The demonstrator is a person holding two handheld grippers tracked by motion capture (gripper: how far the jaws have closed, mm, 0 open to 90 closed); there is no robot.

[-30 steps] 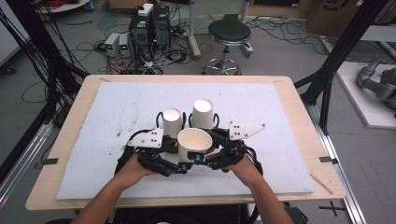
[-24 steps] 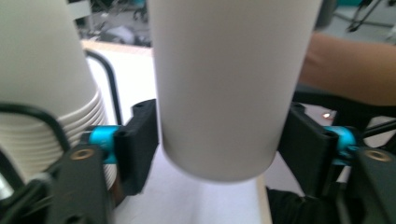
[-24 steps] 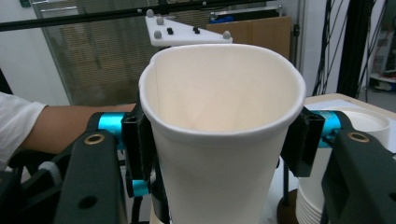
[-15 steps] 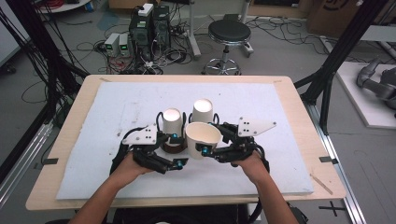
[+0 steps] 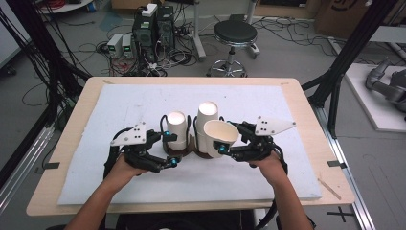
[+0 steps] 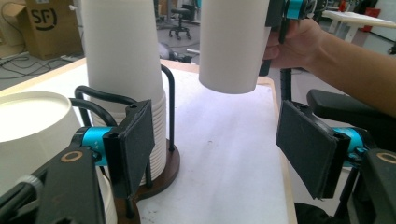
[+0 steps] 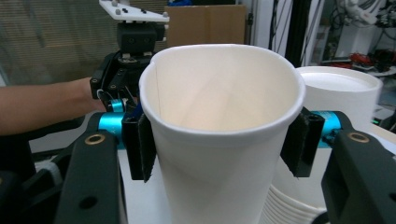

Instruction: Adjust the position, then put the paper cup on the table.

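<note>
Behind stacked cups (image 6: 122,51), box (image 6: 44,25) reads "SF".

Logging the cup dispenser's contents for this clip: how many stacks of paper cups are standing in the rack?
2: a shorter stack on the rack's left side and a taller stack behind the single cup held in the right gripper. How many cups each stack holds cannot be told.

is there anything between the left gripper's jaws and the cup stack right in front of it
Nothing visible does. The left gripper stands open with bare white mat between its pads, and the nearest cup stack in the wire holder sits just ahead of its left pad. The single cup, held by the right gripper, hangs farther off.
</note>
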